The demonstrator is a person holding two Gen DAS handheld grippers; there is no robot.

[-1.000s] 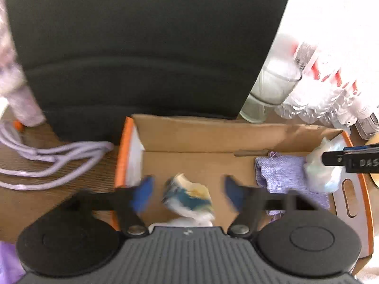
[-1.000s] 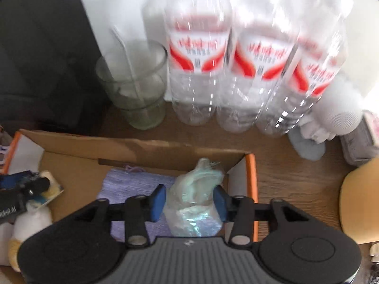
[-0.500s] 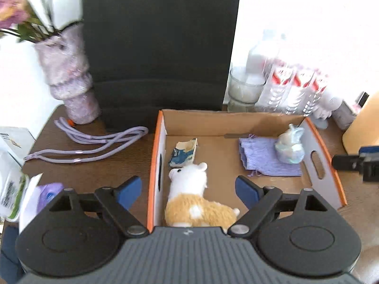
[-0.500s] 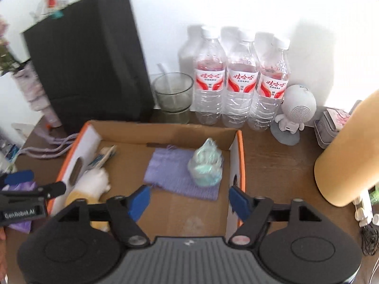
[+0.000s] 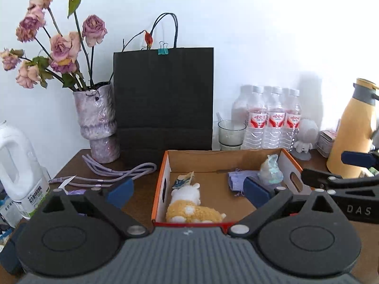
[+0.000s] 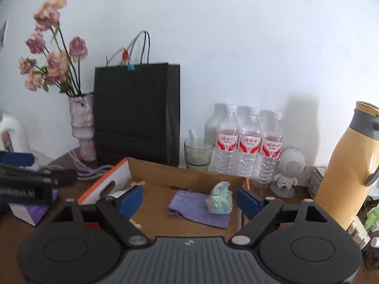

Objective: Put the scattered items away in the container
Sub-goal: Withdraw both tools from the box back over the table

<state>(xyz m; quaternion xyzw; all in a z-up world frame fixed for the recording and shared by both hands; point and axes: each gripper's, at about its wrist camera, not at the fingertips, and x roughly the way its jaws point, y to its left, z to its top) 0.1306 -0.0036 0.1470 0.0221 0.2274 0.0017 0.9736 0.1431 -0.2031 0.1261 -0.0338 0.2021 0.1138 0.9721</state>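
Observation:
An orange-edged cardboard box (image 5: 161, 189) holds a white-and-tan plush toy (image 5: 189, 204), a crumpled blue-and-white packet (image 5: 183, 179), a purple cloth (image 5: 235, 181) and a pale green plastic bag (image 5: 270, 170). My left gripper (image 5: 188, 193) hangs back from the box's near end, jaws opening wide, nothing between them. In the right wrist view the cloth (image 6: 199, 209) and the bag (image 6: 219, 198) lie inside the box (image 6: 184, 174). There my right gripper (image 6: 189, 201) is also pulled back, with its jaws opening and empty. Each gripper shows at the edge of the other's view: right gripper (image 5: 338, 168), left gripper (image 6: 38, 168).
Behind the box stand a black paper bag (image 5: 163, 99), a vase of dried roses (image 5: 97, 123), a glass (image 5: 231, 132), three water bottles (image 5: 272, 123) and a small white robot figure (image 5: 305, 137). A yellow flask (image 5: 353, 137) is right; a purple cable (image 5: 113, 172) and white jug (image 5: 19, 163) left.
Both grippers have let go, the left of the packet and the right of the plastic bag. Both have drawn back and up from the box with jaws widening.

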